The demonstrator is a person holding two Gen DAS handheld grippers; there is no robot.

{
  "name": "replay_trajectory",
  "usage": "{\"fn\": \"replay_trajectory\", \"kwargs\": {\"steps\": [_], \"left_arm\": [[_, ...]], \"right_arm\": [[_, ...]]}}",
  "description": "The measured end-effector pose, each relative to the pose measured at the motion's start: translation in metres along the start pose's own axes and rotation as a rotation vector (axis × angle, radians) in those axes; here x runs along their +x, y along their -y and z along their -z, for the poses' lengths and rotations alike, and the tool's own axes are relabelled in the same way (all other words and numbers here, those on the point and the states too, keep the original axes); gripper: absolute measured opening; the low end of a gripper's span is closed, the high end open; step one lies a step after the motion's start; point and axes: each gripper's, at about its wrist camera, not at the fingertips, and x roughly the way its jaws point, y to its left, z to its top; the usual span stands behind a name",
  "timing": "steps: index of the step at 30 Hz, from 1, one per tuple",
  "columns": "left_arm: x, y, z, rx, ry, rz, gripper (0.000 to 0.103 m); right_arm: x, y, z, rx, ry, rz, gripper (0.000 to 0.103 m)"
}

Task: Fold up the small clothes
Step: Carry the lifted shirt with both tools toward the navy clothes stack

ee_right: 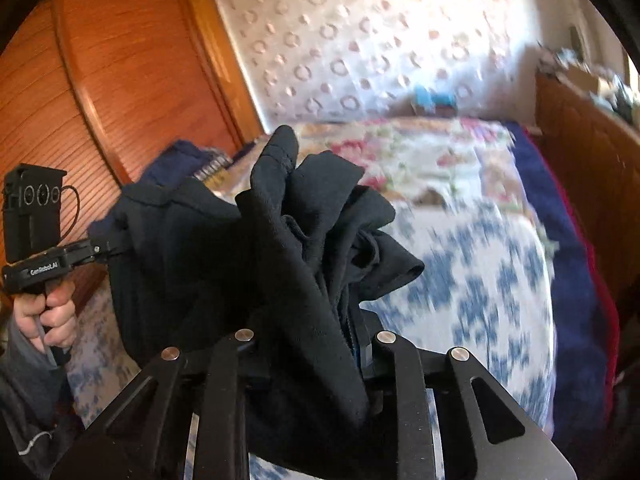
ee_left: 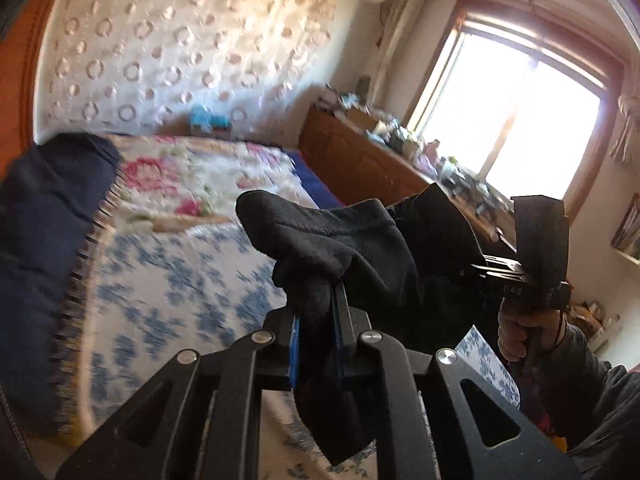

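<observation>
both claws, left [ee_left: 316, 300] and right [ee_right: 320, 320], pinch black garment [ee_left: 360, 248] stretched sideways between them

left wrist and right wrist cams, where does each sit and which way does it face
Left wrist: sits on the left gripper, looks along its fingers over the bed toward the window; the right hand shows.
Right wrist: sits on the right gripper, faces the bed and wardrobe; the left hand shows.
Shared: the black garment, clamped by both grippers.
</observation>
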Motion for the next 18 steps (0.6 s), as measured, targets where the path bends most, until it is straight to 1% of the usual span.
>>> {"fn": "replay_trajectory", "kwargs": {"steps": [4, 5, 7, 8, 13, 15, 17, 18], "left_arm": [[-0.045, -0.018, -0.011, -0.012, 0.088, -0.077, 0.010], [-0.061, -0.025, -0.014, -0.021, 0.118, -0.107, 0.010], [-0.082, -0.037, -0.017, -0.032, 0.156, -0.151, 0.010], [-0.097, -0.045, -0.019, -0.040, 0.184, -0.188, 0.010], [-0.142, -0.083, -0.020, -0.097, 0.271, -0.318, 0.010], [-0.150, -0.100, -0.016, -0.121, 0.290, -0.368, 0.010], [-0.154, -0.122, -0.009, -0.161, 0.303, -0.405, 0.010], [-0.153, -0.132, -0.005, -0.178, 0.298, -0.418, 0.010]], "right_arm": [[0.007, -0.032, -0.039, -0.094, 0.039, -0.049, 0.022], [0.012, -0.046, -0.052, -0.128, 0.048, -0.068, 0.022], [0.024, -0.067, -0.073, -0.183, 0.058, -0.100, 0.022], [0.031, -0.081, -0.086, -0.215, 0.062, -0.118, 0.022], [0.077, -0.147, -0.140, -0.354, 0.069, -0.210, 0.022], [0.099, -0.172, -0.159, -0.391, 0.061, -0.241, 0.022], [0.131, -0.202, -0.180, -0.435, 0.046, -0.275, 0.022], [0.140, -0.211, -0.186, -0.453, 0.042, -0.284, 0.022]]}}
